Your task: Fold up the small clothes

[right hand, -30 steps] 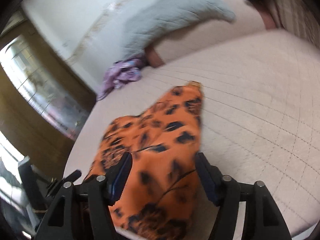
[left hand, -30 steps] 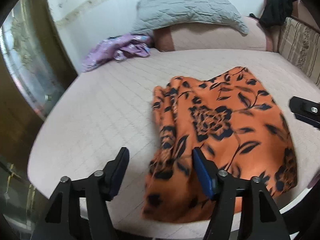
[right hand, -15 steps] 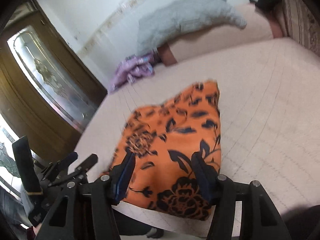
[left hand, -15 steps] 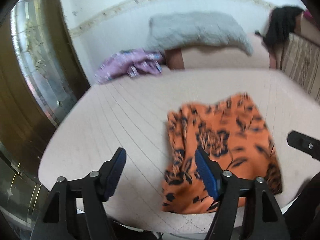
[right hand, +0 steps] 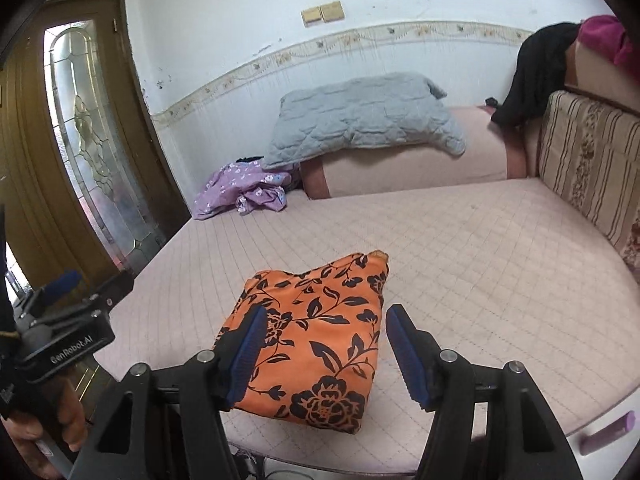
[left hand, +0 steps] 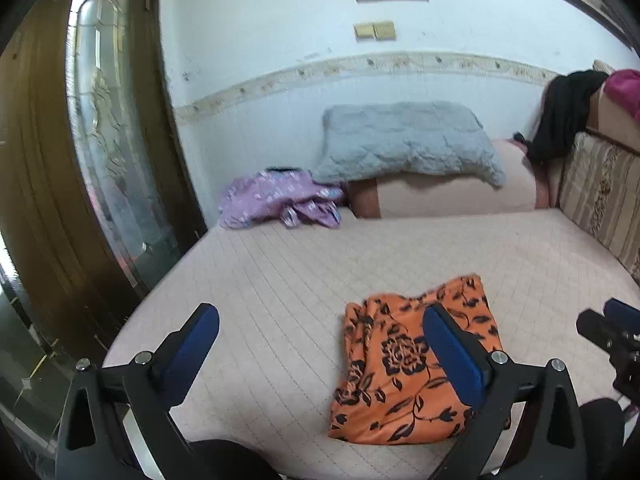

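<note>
Fingers [left hand: 200, 334] of the left gripper [left hand: 320, 332] are gaping wide, gripping nothing; the right gripper [right hand: 322, 330] is likewise spread and empty. Both are hovering above the folded orange cloth [right hand: 316, 344], which is lying on the bed [right hand: 480, 248] near its front edge, well apart from the purple garment [right hand: 244, 192].
</note>
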The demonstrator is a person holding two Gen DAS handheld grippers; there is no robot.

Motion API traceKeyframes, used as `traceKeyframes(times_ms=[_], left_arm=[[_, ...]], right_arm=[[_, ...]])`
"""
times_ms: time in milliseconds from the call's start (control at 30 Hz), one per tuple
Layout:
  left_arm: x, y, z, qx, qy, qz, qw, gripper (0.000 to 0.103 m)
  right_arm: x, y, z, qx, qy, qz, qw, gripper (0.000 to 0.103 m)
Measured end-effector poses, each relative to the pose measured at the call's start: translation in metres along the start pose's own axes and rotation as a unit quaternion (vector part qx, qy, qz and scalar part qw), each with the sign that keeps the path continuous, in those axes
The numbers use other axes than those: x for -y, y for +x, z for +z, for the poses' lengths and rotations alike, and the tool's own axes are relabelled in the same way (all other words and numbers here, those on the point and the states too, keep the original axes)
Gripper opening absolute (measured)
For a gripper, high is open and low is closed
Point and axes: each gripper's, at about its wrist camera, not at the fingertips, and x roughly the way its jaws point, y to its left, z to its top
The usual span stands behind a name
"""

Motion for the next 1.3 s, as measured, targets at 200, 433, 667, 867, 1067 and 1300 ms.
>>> traceKeyframes(times_ms=[200,433,667,867,1067,1300], left_arm=[[-0.005,-0.019,0.01,0.01,-0.013,-0.002,0.9999,0.103],[-0.009,-0.03,0.014,0.006,-0.016,0.009,0.9998,0.103],[-0.015,-0.037,0.015,0.015,-0.022,0.014,0.9996,0.103],[-0.018,-0.04,0.015,0.014,-0.018,0.007,0.9997,0.103],[-0.023,-0.04,0.017,0.012,-0.023,0.0,0.9997,0.103],[-0.029,-0.044,0.019,0.019,-0.026,-0.003,0.9995,0.103]], right_arm=[[-0.01,-0.02,0.001,0.021,-0.026,-0.018,0.999,0.068],[-0.013,-0.032,0.001,0.025,-0.022,-0.037,0.999,0.068],[-0.023,-0.042,0.004,0.039,-0.038,-0.043,0.998,0.068],[-0.028,-0.04,0.005,0.037,-0.048,-0.046,0.997,0.068],[-0.032,-0.039,0.007,0.037,-0.053,-0.048,0.997,0.068],[-0.04,-0.04,0.008,0.041,-0.066,-0.057,0.995,0.068]])
